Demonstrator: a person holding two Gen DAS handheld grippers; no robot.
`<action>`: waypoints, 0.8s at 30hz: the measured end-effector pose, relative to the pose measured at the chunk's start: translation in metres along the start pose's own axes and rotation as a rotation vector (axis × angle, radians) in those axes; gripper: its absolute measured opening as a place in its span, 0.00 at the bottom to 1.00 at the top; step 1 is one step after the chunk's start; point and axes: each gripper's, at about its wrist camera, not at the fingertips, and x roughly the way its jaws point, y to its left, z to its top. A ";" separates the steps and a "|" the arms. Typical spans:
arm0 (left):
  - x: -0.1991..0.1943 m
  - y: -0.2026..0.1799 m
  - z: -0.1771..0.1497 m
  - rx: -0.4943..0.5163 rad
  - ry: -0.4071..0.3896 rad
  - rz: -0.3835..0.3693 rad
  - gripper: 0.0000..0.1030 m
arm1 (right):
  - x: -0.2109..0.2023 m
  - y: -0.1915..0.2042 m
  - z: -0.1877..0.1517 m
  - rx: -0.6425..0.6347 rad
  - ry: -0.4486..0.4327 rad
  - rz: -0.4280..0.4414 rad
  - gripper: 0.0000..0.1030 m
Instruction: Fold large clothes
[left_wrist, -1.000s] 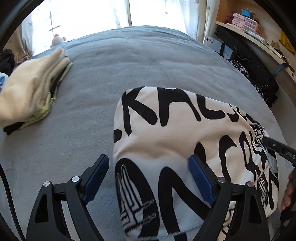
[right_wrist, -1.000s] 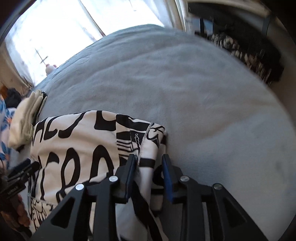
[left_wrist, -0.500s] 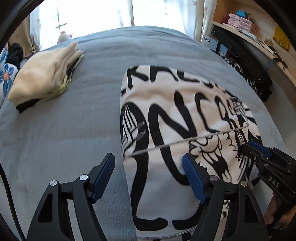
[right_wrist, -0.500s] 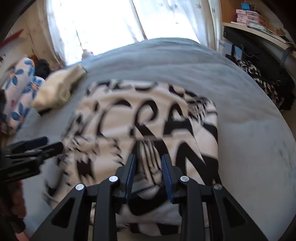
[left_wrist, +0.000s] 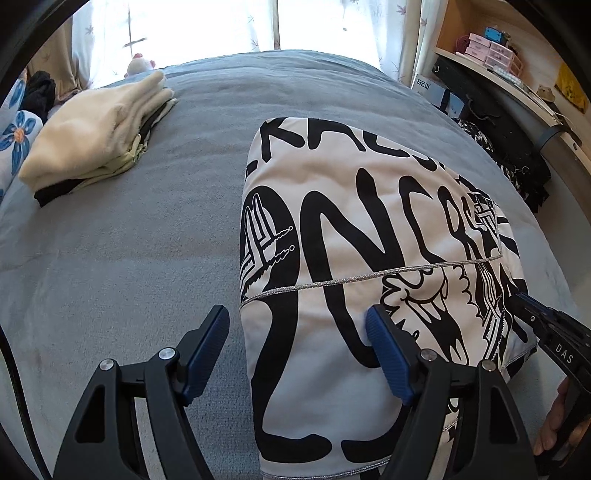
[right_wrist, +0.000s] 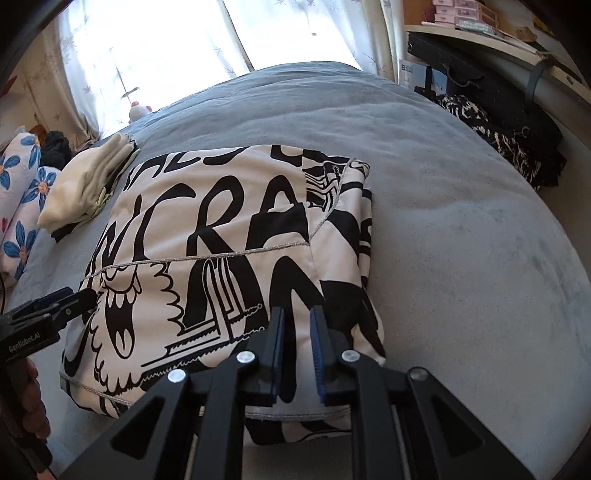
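Observation:
A white garment with bold black lettering (left_wrist: 351, 258) lies folded into a rectangle on the grey bed (left_wrist: 129, 258); it also shows in the right wrist view (right_wrist: 229, 251). My left gripper (left_wrist: 297, 332) is open wide above the garment's near left corner, holding nothing. My right gripper (right_wrist: 297, 332) hovers over the garment's near right edge with its jaws a narrow gap apart and no cloth between them. It shows from the side in the left wrist view (left_wrist: 546, 332).
A stack of folded cream clothes (left_wrist: 96, 129) lies at the bed's far left. Blue-flowered pillows (right_wrist: 22, 206) lie beyond it. A dark shelf unit with draped black-and-white fabric (right_wrist: 495, 129) runs along the bed's right side. A window with curtains (right_wrist: 155, 44) is behind.
The near half of the garment was folded over and laid flat. My right gripper let go of the cloth. Both grippers drew back toward the near edge.

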 end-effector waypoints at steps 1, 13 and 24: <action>-0.001 -0.001 -0.001 0.004 -0.006 0.007 0.73 | 0.000 0.000 0.000 0.004 0.001 0.000 0.14; -0.023 0.005 -0.002 -0.017 0.074 -0.020 0.73 | -0.035 -0.007 0.001 0.050 0.032 0.036 0.40; -0.075 0.013 0.003 -0.037 0.011 -0.019 0.74 | -0.090 -0.003 0.013 -0.010 -0.039 0.046 0.80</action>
